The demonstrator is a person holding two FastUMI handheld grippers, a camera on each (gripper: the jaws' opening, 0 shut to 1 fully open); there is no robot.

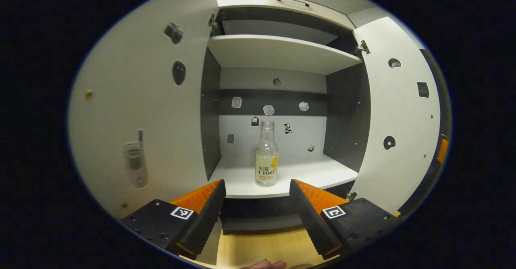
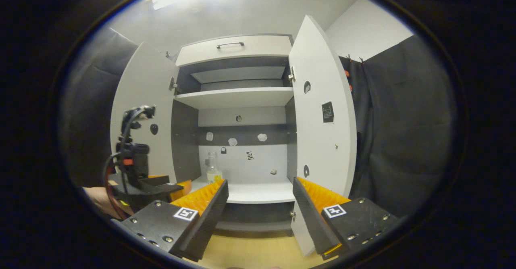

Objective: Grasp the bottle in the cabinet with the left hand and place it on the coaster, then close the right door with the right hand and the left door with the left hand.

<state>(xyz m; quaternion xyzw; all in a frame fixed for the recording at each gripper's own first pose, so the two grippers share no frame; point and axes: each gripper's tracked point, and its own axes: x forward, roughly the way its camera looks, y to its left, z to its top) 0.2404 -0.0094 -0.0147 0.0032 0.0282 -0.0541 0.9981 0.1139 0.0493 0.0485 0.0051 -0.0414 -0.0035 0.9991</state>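
A clear bottle [image 1: 266, 156] with a pale label stands upright on the lower shelf [image 1: 314, 176] of the open cabinet, near the front edge. My left gripper [image 1: 256, 186] is open just in front of the shelf, its fingers apart on either side of the bottle's base, not touching it. The left door [image 1: 145, 111] and right door [image 1: 397, 115] both stand wide open. In the right gripper view the bottle [image 2: 213, 171] shows small at the shelf's left, my right gripper [image 2: 260, 186] is open farther back, and the left gripper's body [image 2: 137, 176] is at the left.
An upper shelf [image 1: 278, 51] and a drawer with a handle [image 1: 293, 0] sit above. Small stickers dot the back wall and doors. A wooden tabletop [image 1: 266, 247] lies below the cabinet. Black cloth [image 2: 403, 140] hangs to the right of the right door [image 2: 322, 115].
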